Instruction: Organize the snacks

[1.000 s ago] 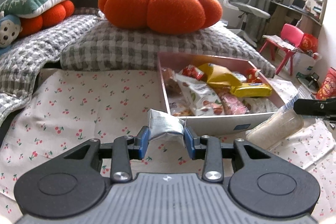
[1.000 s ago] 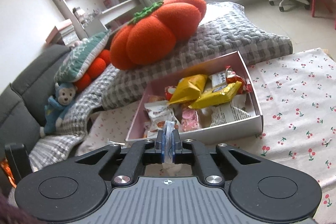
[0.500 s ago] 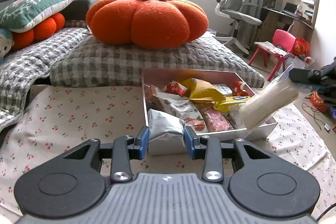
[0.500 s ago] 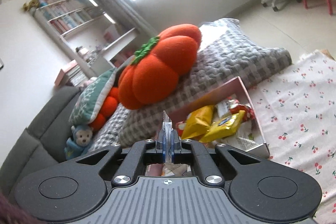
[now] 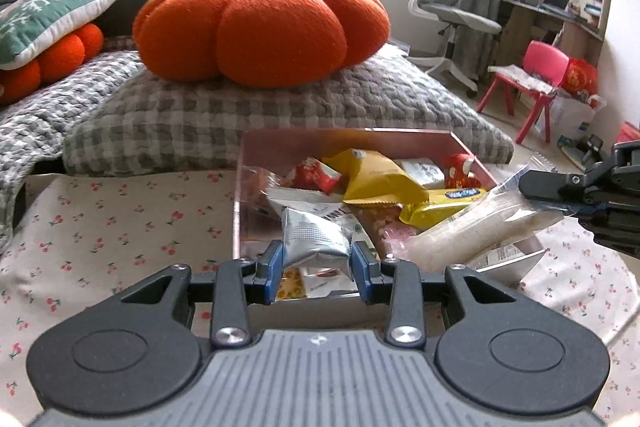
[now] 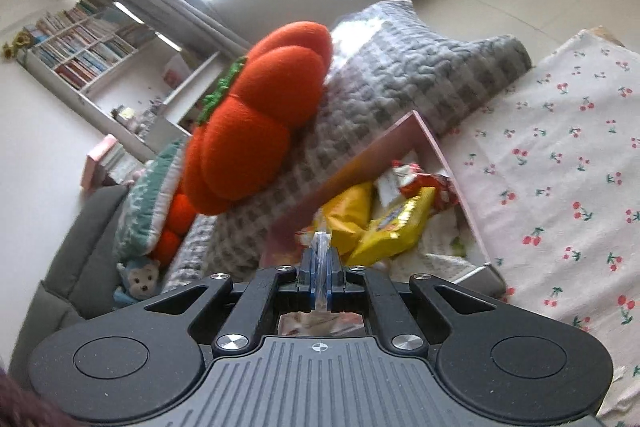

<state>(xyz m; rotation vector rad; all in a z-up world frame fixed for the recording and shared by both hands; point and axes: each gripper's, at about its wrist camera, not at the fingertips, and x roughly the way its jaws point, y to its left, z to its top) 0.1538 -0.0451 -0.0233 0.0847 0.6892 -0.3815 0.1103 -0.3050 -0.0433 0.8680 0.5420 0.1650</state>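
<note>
Well, the cherry-print cloth (image 5: 120, 227) spreads under everything, with the grey checked cushion (image 5: 240, 115) and the orange pumpkin pillow (image 5: 260, 27) behind it, and on the cloth sits the pink box (image 5: 340, 143), already heaped with snacks. My right claw (image 6: 320, 267) is pinched shut on the clear edge of a long pale packet (image 5: 480, 227), which slants down over the box's near right corner. My left claw (image 5: 316, 265) squeezes a small silver pouch (image 5: 312, 239) between its blue pads, just over the box's near wall. I judge the risk lies in the heap: the yellow bags (image 5: 380, 183) sit high, so a packet let go on top could slide out over the low wall. The thin seam in my right claw could also slip, since the packet's whole weight hangs from it.
</note>
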